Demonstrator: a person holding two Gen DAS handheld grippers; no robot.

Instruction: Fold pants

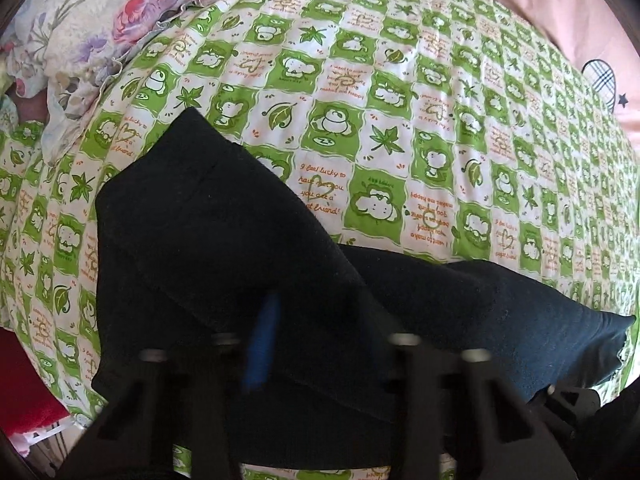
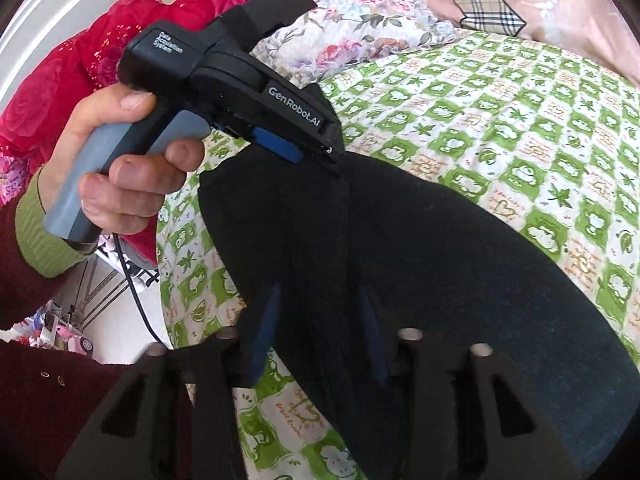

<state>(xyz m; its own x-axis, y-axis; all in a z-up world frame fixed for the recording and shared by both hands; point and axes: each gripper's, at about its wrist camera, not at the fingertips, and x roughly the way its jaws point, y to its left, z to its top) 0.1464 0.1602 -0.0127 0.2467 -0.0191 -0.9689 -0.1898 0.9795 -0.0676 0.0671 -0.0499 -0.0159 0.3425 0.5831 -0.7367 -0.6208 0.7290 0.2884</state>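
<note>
Black pants [image 1: 224, 240] lie on a green and white checked bed sheet [image 1: 420, 128]. In the left wrist view the fabric drapes over my left gripper [image 1: 316, 340], whose jaws are closed on a raised fold of the pants; only the blue left pad [image 1: 264, 344] shows. In the right wrist view the pants [image 2: 420, 260] stretch from the left gripper's tip [image 2: 334, 156] down to my right gripper [image 2: 320, 332], which is shut on the fabric between its blue pads [image 2: 268, 328]. A hand holds the left gripper's grey handle [image 2: 100, 184].
A floral quilt [image 1: 92, 32] lies bunched at the bed's far left. A pink pillow [image 1: 592, 28] lies at the far right. A red blanket [image 2: 100, 52] is piled behind the left hand. The bed's edge and floor [image 2: 116, 312] are at the lower left.
</note>
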